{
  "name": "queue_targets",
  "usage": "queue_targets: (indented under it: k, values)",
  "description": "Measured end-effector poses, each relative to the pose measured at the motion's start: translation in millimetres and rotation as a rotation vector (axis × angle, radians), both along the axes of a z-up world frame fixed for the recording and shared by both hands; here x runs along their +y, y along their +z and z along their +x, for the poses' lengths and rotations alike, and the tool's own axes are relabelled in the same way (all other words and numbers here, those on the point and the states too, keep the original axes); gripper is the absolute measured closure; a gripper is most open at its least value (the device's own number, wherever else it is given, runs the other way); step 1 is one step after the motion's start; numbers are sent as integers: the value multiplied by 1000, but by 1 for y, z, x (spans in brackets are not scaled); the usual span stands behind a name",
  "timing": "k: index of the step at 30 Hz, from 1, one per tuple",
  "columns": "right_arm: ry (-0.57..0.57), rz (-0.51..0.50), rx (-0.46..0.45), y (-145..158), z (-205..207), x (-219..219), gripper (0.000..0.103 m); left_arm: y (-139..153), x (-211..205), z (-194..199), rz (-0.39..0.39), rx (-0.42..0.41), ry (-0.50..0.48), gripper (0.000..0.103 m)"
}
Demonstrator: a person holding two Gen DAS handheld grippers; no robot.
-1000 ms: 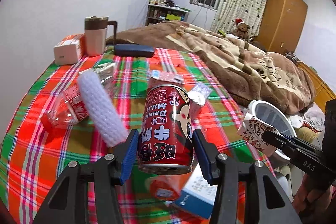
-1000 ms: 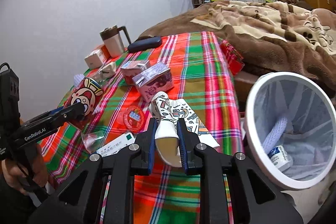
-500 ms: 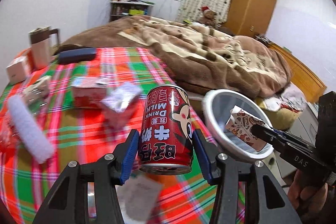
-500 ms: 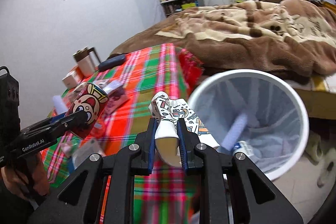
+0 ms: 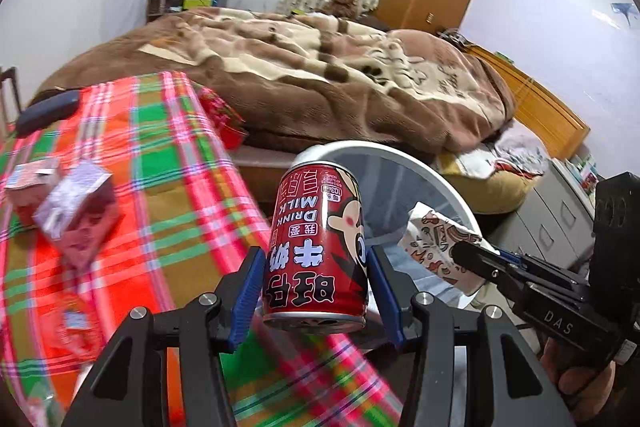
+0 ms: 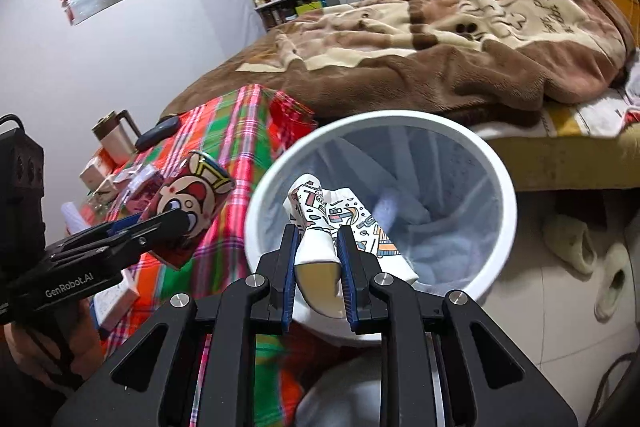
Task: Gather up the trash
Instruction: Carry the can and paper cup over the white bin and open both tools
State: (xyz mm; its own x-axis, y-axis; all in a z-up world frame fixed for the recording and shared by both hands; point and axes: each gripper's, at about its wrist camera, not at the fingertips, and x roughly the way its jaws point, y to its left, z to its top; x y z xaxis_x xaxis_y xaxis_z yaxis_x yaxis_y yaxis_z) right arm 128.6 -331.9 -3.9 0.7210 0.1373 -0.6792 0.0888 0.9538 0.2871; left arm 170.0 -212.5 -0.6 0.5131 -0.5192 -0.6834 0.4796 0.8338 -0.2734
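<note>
We hold two grippers over the table's edge by the bin. Left gripper [image 5: 316,279] clamps the red can [image 5: 316,251] between both blue pads, can upright, label upside down to the camera. In the left view the bin [image 5: 404,163] sits behind the can, rim running from 12 to 2 o'clock of it. Plaid tablecloth [image 5: 160,187] fills 7 to 11 o'clock, its edge dropping off just left of the bin. Two small cartons [image 5: 76,211] lie at 9 o'clock, well apart from the can.

Right gripper [image 6: 318,259] is closed tight on a printed paper cup [image 6: 320,227], crushed flat between the pads. The cup hangs over the bin's [image 6: 496,183] open mouth, inside the near rim. Bin interior is mostly free; a pale tube [image 6: 388,207] lies in it at 1 o'clock of the cup. Bed [image 6: 440,39] bounds the bin at 12, bare floor [image 6: 552,311] lies at 3 to 4 o'clock.
</note>
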Motion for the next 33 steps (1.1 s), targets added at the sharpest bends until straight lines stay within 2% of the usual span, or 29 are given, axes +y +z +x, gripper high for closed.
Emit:
queue_targets:
  k: [9, 14, 16, 20, 21, 33]
  values:
    - [-43, 11, 32, -7, -1, -16, 81, -14, -33, 14, -21, 44, -73, 50]
    - [-54, 6, 33, -8, 0, -20, 81, -13, -41, 18, -39, 38, -91, 50]
    - [-62, 9, 26, -7, -2, -22, 77, -11, -42, 18, -46, 32, -96, 50]
    - [-67, 9, 1, -2, -5, -24, 51, -6, -37, 15, -43, 17, -90, 48]
    - [-67, 9, -4, -1, -5, -23, 48, -6, -35, 14, -45, 17, -89, 48]
    - [-15, 4, -66, 11, -11, -6, 48, 10, 11, -10, -41, -19, 2, 48]
